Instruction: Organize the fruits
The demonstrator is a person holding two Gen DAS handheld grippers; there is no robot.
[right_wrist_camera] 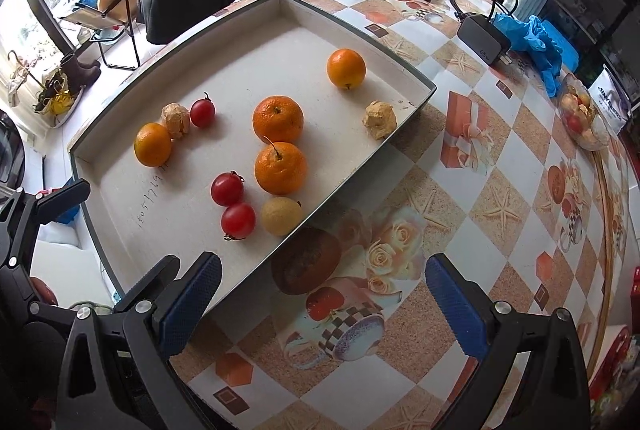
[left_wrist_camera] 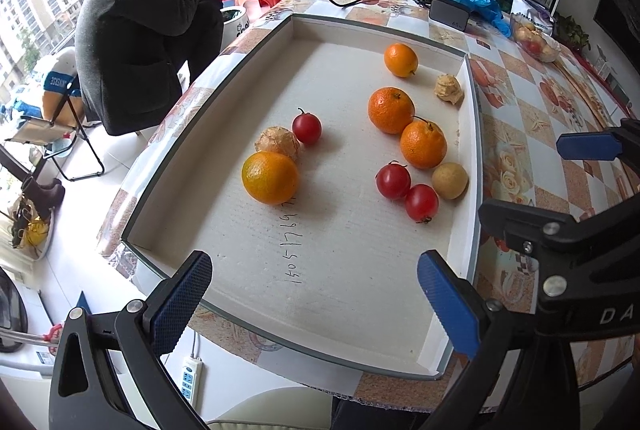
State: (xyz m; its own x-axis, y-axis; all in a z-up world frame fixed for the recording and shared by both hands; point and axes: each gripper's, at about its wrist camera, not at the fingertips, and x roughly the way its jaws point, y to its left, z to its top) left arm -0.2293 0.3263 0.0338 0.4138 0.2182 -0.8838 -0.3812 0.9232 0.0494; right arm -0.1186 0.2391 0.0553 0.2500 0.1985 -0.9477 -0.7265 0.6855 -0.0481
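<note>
Both wide, holding nothing: left hand-held gripper (left_wrist_camera: 316,304) low over tray (left_wrist_camera: 474,149) of oranges (left_wrist_camera: 270,177), right hand-held gripper (right_wrist_camera: 324,304) over table (right_wrist_camera: 500,209).

Bright window daylight, blown-out glare there, soft fruit shadows, sharp focus, heavy fisheye edge curvature.

Both wrist cams over shared tray (left_wrist_camera: 472,165)
</note>
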